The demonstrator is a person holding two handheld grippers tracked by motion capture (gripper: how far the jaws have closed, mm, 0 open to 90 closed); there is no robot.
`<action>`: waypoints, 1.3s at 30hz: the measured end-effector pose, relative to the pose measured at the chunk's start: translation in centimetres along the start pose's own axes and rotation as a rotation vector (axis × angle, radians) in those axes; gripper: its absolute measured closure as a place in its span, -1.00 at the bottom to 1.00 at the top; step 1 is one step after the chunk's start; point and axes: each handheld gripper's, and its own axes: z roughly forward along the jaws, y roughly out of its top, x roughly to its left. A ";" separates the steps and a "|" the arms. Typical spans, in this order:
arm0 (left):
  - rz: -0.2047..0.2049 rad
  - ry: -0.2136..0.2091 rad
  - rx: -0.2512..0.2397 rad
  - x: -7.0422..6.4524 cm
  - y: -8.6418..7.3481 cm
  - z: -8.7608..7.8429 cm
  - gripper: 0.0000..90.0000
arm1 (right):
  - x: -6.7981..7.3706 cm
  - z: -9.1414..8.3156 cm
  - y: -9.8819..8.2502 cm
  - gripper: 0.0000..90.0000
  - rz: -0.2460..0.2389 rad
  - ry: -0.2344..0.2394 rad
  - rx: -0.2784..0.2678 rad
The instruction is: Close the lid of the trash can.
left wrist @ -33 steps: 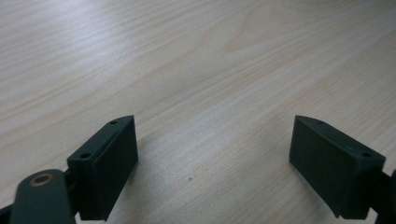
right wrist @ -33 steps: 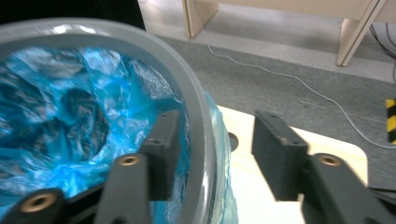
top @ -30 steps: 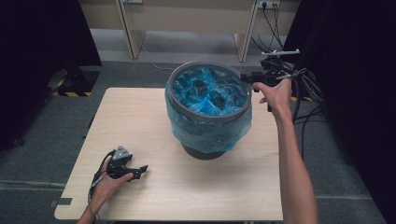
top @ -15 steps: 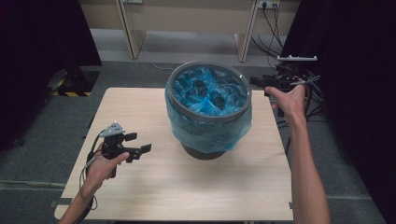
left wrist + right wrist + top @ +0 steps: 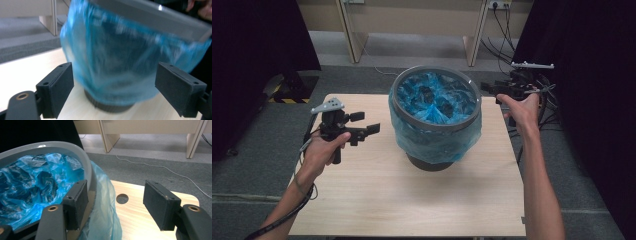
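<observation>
The bin [image 5: 434, 120] with its blue bag [image 5: 437, 137] stands mid-bench; both tools, left [image 5: 364, 131] and right [image 5: 488, 88], are spread and empty, so pinch the bag's loose edge gently.

You have no readable text, label, brand or number here: nothing legible on the bin [image 5: 434, 117], its blue liner [image 5: 437, 137] or the bench [image 5: 377, 200].

Grey round bin [image 5: 434, 122] upright at table centre, lined with crumpled blue plastic bag [image 5: 437, 97]; bag's edge folded over the rim, draping down the outside, dark base showing below.
</observation>
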 end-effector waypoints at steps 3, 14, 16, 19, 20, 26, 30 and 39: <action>-0.006 -0.002 0.000 0.0 1.2 0.8 -0.67 | 0.3 0.1 0.0 -0.19 -0.009 0.008 0.002; -0.055 -0.025 -0.066 -0.5 4.6 3.2 -0.67 | 0.3 0.9 -0.4 -0.20 -0.001 0.053 0.007; -0.054 -0.021 -0.064 -0.7 4.9 3.8 -0.67 | 0.4 1.0 -0.4 -0.20 -0.003 0.055 0.009; -0.035 0.000 -0.046 -1.1 5.0 4.8 -0.67 | 0.4 1.2 -0.4 -0.21 -0.002 0.060 0.018; -0.025 0.011 -0.029 -1.2 4.9 5.4 -0.68 | 0.4 1.5 -0.5 -0.23 -0.006 0.060 0.030; -0.053 0.003 -0.016 -0.3 4.0 6.2 -0.72 | 0.0 1.8 -1.0 -0.21 0.016 0.108 0.017; -0.057 0.019 -0.026 -0.2 3.6 6.4 -0.84 | -0.5 1.9 -1.4 -0.23 0.028 0.144 -0.012; -0.024 -0.001 -0.047 -1.4 4.2 4.9 -0.67 | 0.0 1.3 -1.1 -0.27 0.009 0.127 -0.071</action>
